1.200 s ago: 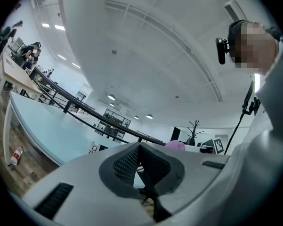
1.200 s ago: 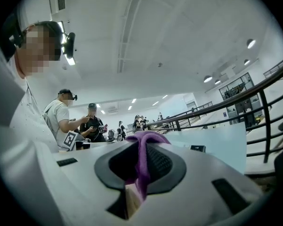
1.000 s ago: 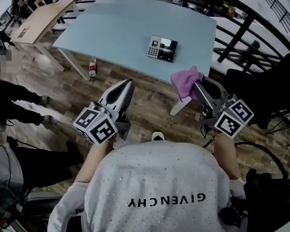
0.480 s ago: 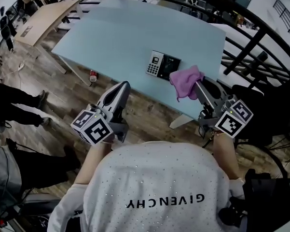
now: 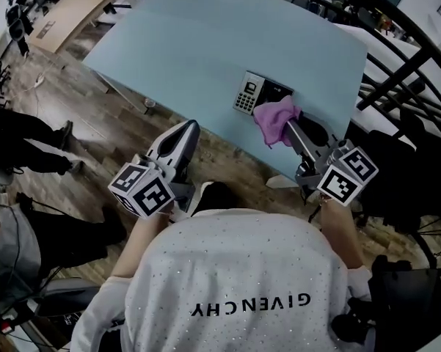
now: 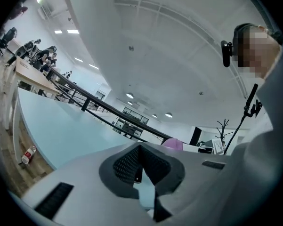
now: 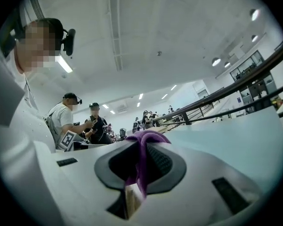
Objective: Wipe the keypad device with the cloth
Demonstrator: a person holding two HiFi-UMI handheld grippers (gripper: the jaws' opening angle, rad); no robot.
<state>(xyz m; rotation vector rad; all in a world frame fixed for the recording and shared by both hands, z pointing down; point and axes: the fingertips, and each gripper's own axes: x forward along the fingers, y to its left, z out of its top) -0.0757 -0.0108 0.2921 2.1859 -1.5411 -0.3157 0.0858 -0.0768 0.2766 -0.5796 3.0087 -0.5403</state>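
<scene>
The keypad device (image 5: 255, 92), silver with a dark screen, lies near the front edge of the light blue table (image 5: 205, 42). A purple cloth (image 5: 274, 117) hangs from my right gripper (image 5: 288, 127), which is shut on it; in the head view the cloth overlaps the device's near right corner. The right gripper view shows the cloth (image 7: 142, 160) pinched between the jaws of that gripper (image 7: 140, 155). My left gripper (image 5: 186, 130) is shut on nothing and hovers over the floor, short of the table's edge. In the left gripper view its jaws (image 6: 140, 166) meet, with the cloth (image 6: 172, 144) showing beyond.
A black railing (image 5: 396, 64) curves round the table's far and right sides. A bottle (image 6: 28, 153) lies on the wooden floor under the table's left part. A wooden table (image 5: 73, 6) stands far left, and people (image 5: 22, 145) stand at the left.
The person has stepped toward the table, which now fills more of the view. My right gripper has carried the cloth forward to the keypad device. The left gripper stays shut and level.
</scene>
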